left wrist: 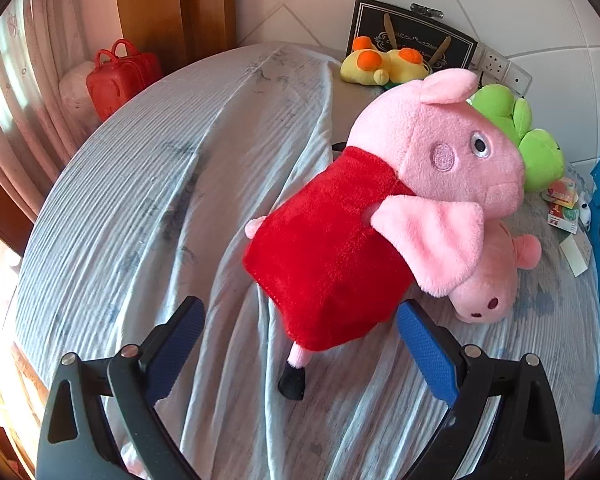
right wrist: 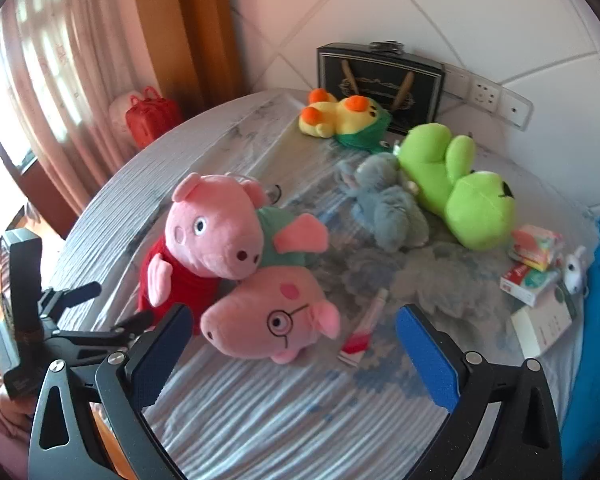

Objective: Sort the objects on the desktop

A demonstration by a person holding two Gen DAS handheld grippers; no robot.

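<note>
We see a fuzzy pink pig plush in a red dress (left wrist: pixel 332 248) lying on the crinkled striped cloth (left wrist: pixel 140 200), resting against a second pig plush with glasses (right wrist: pixel 276 320). Our left gripper (left wrist: pixel 300 344) and right gripper (right wrist: pixel 292 344) both stand wide, holding nothing. Behind lie a green frog plush (right wrist: pixel 460 196), what seems a grey plush (right wrist: pixel 384 208), and a tiled wall (right wrist: pixel 460 20).

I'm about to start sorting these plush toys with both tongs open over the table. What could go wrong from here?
1. The red-dress pig leans on the glasses pig; lifting one would likely tumble the other.
2. The small tube lies right beside the glasses pig, so the right tongs may snag it.
3. The cloth is wrinkled; the left tongs could pinch a fold and drag everything.
</note>
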